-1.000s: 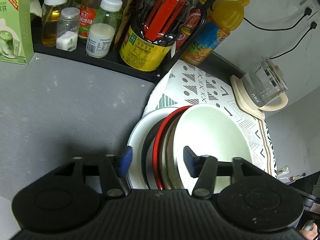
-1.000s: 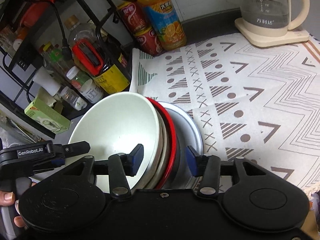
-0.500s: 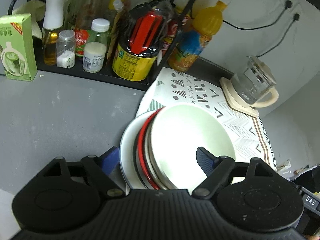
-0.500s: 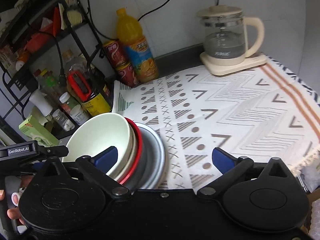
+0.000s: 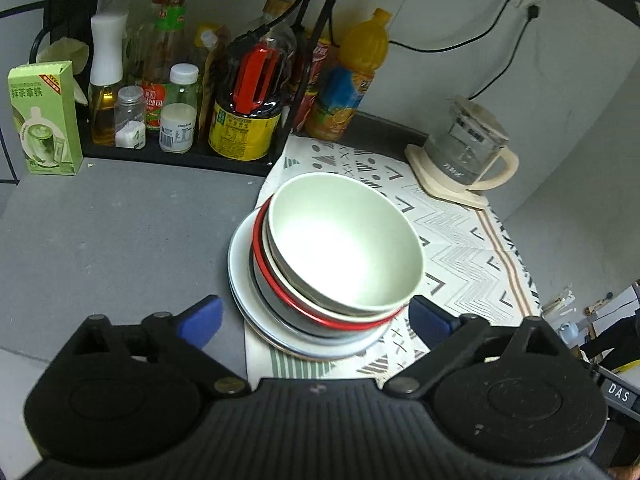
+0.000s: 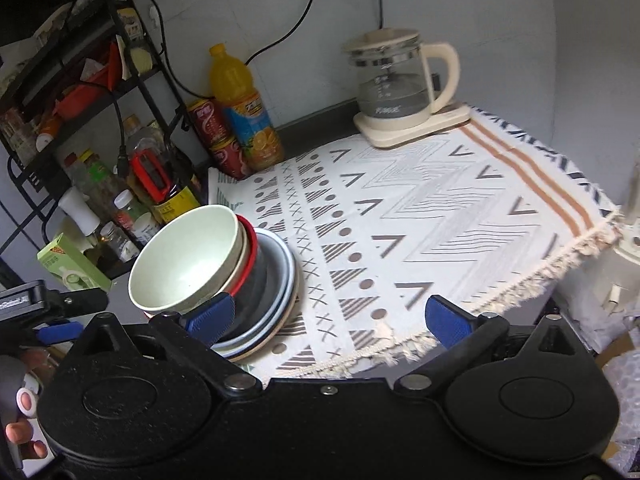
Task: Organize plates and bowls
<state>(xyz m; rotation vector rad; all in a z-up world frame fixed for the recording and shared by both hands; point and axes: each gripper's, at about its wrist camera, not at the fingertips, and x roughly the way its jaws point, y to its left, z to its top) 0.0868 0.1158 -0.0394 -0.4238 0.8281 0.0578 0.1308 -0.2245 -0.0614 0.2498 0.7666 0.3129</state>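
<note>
The left gripper [image 5: 314,318] and the right gripper [image 6: 328,316] are both spread wide, holding nothing, because the stack [image 5: 320,292] seems already nested on the cloth [image 6: 420,216]

A green box [image 5: 44,116] stands at the left of the left wrist view. It has Chinese words in white on top, 抹茶拿铁. At the lower right edge of the same view, a small dark tag [image 5: 618,392] says "DAS" in white letters. The bottles and the yellow can [image 5: 244,130] on the shelf have labels, but the print is too small to read. The words on the glass kettle [image 6: 394,92] are blurred.
</note>
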